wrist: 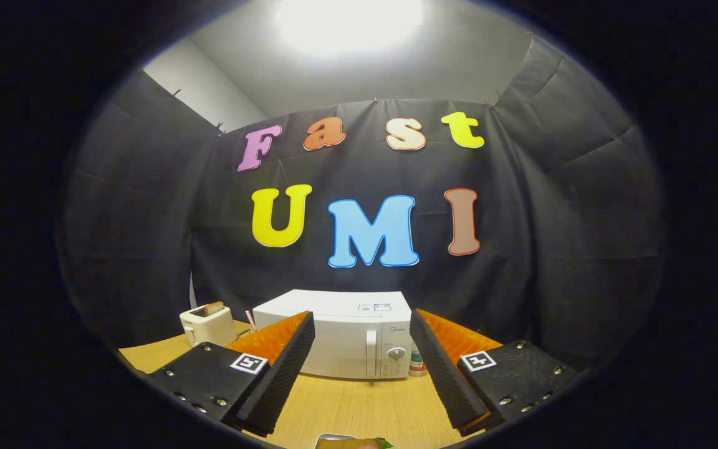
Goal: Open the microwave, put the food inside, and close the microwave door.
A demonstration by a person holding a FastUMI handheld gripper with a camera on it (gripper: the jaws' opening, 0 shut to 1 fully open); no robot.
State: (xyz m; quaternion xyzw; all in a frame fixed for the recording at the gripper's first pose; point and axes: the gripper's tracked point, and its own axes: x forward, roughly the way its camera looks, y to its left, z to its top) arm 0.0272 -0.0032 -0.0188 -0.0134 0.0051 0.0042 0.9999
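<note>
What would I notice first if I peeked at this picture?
The white microwave, door shut, sits on the wooden table straight ahead, beyond the open gripper with nothing between its jaws. A small white toaster with toast poking out stands to the microwave's left.

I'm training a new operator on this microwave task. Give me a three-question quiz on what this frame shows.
1. True or false: the microwave door is shut.
2. What stands beside the microwave, behind one finger? A) a kettle B) a toaster C) a blender
3. Fill in: the gripper fingers are ____, with nothing between them.

Key: 1 true, and its handle is untouched; 2 B, on the wooden table; 3 open.
</note>
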